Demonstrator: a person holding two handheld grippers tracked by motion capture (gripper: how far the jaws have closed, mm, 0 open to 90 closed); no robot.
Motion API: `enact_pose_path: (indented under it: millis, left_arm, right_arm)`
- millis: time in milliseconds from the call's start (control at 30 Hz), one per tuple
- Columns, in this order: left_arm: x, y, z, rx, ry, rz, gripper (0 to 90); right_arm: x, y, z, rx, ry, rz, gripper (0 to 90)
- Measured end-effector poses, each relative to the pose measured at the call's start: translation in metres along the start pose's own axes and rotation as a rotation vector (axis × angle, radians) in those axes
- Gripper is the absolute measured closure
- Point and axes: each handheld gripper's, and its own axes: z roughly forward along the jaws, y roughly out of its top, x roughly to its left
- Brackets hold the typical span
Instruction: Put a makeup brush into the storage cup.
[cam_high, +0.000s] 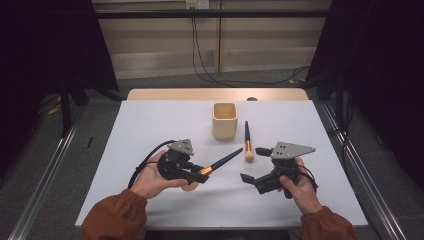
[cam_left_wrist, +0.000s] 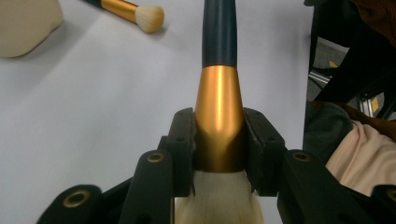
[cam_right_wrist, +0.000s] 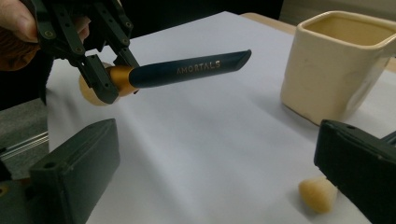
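L tool (cam_high: 199, 171) clamped on makeup brush (cam_high: 220, 162) at gold ferrule, just above bristles; jaws pressed to both sides of ferrule in L gripper view (cam_left_wrist: 218, 154). Brush held clear of worktop (cam_high: 150, 135), dark handle angled up-right toward centre, cream bristle head under tool. Handle lettering "AMORTALS" readable in R gripper view (cam_right_wrist: 187, 71), slanted tip pointing toward cup.

R tool (cam_high: 255, 164) jaws wide apart, nothing between; hovering over worktop, aimed left toward held brush. Own two jaws at either lower corner in R gripper view (cam_right_wrist: 210, 177), white surface between.

Second makeup brush (cam_high: 247, 142) lying flat on worktop, just right of cup, handle pointing away, bristle head toward person; head close to R tool's upper jaw, contact not discernible. Also seen top left in L gripper view (cam_left_wrist: 128, 10).

Cream squarish cup (cam_high: 224, 120) upright near worktop centre-back, well apart from L tool. Inside not visible enough to judge contents.

Rust-coloured sleeves on both forearms.
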Motion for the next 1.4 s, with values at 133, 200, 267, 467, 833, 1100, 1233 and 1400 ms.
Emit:
enact_pose_path:
  millis: [133, 200, 267, 467, 833, 1100, 1233, 1400]
  left_arm:
    - [-0.003, 0.006, 0.003, 0.047, -0.008, 0.030, 66.8]
    - [-0.004, 0.010, 0.004, 0.060, -0.019, 0.042, 66.8]
    - [-0.005, 0.014, 0.004, 0.071, -0.020, 0.043, 66.8]
    - [-0.006, 0.023, 0.007, 0.134, -0.019, 0.081, 66.8]
    - [-0.006, 0.030, 0.014, 0.214, -0.027, 0.106, 66.8]
    - [-0.003, 0.031, 0.013, 0.256, -0.015, 0.103, 66.8]
    - [-0.002, 0.032, 0.012, 0.282, -0.016, 0.119, 66.7]
    - [-0.004, 0.031, 0.019, 0.307, -0.025, 0.134, 66.8]
  right_arm:
    - [-0.001, 0.005, 0.003, 0.080, 0.045, -0.012, 1.7]
    - [-0.002, 0.005, 0.006, 0.113, 0.069, -0.016, 1.4]
    - [-0.004, 0.006, 0.008, 0.132, 0.083, -0.016, 1.5]
    - [-0.012, 0.010, 0.011, 0.219, 0.120, -0.038, 1.9]
    - [-0.010, 0.019, 0.020, 0.371, 0.170, -0.130, 2.7]
    - [-0.005, 0.023, 0.032, 0.486, 0.218, -0.207, 3.3]
    - [-0.006, 0.026, 0.037, 0.523, 0.217, -0.236, 3.2]
    - [-0.008, 0.035, 0.040, 0.555, 0.227, -0.260, 3.9]
